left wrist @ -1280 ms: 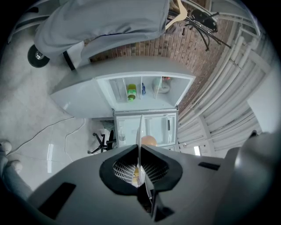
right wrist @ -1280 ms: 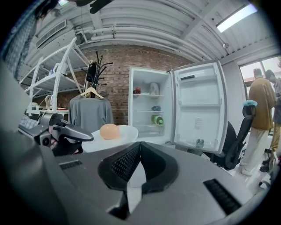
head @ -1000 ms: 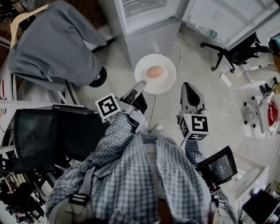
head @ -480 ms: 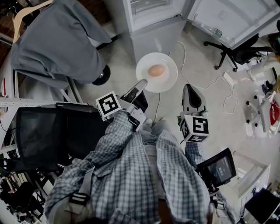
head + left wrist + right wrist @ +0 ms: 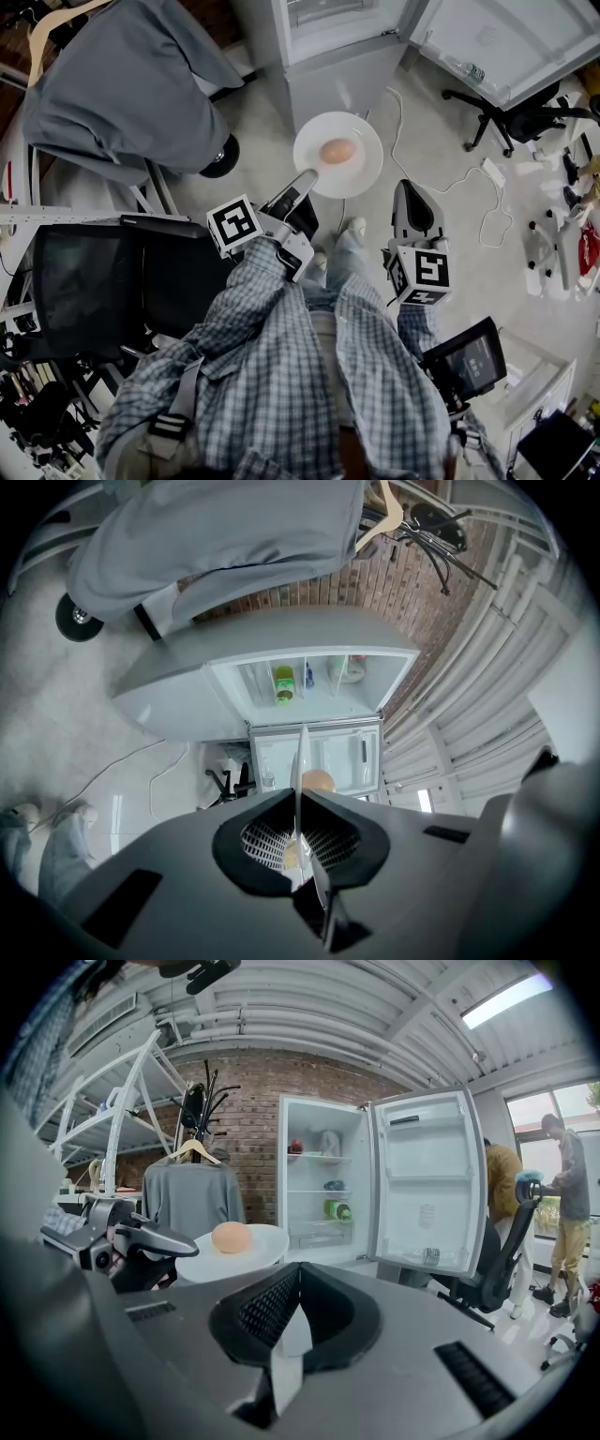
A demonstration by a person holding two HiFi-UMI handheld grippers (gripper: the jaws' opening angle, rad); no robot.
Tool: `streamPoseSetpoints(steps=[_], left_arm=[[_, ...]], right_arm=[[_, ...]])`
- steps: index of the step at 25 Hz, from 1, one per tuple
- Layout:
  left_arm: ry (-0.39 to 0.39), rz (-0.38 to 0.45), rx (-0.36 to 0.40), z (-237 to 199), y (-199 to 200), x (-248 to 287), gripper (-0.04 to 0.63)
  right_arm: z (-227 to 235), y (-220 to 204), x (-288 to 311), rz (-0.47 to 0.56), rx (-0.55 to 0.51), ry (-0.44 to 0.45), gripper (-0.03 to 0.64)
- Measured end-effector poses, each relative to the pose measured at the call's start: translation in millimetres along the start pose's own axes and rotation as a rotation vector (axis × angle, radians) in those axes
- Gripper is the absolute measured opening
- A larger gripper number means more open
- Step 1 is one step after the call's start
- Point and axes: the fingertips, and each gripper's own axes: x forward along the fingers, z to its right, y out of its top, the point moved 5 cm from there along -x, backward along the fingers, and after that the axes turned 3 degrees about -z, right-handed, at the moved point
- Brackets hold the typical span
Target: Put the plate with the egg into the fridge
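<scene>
Before the open fridge (image 5: 323,1180), the left gripper (image 5: 304,178) is clamping the plate (image 5: 364,169) by its rim, level so the egg (image 5: 337,151) is resting centred; the right gripper (image 5: 408,187) is hanging alongside, clenched on nothing.

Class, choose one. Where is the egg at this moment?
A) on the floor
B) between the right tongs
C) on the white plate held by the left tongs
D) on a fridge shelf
C: the egg lies on the white plate, whose rim the left tongs grip, outside the fridge.
</scene>
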Motion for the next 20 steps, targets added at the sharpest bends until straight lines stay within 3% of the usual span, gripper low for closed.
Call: streamPoseSetpoints(steps=[5,20], left_arm=[[-0.010,0.023,-0.004,0,7,9,0.017],[-0.014,0.080,-0.006,5,19,116,0.017]], right_arm=[[4,10,12,0.015,-0.016,0.021,0.008],[96,35,79,0.025,-0.020,0.081,0.008]])
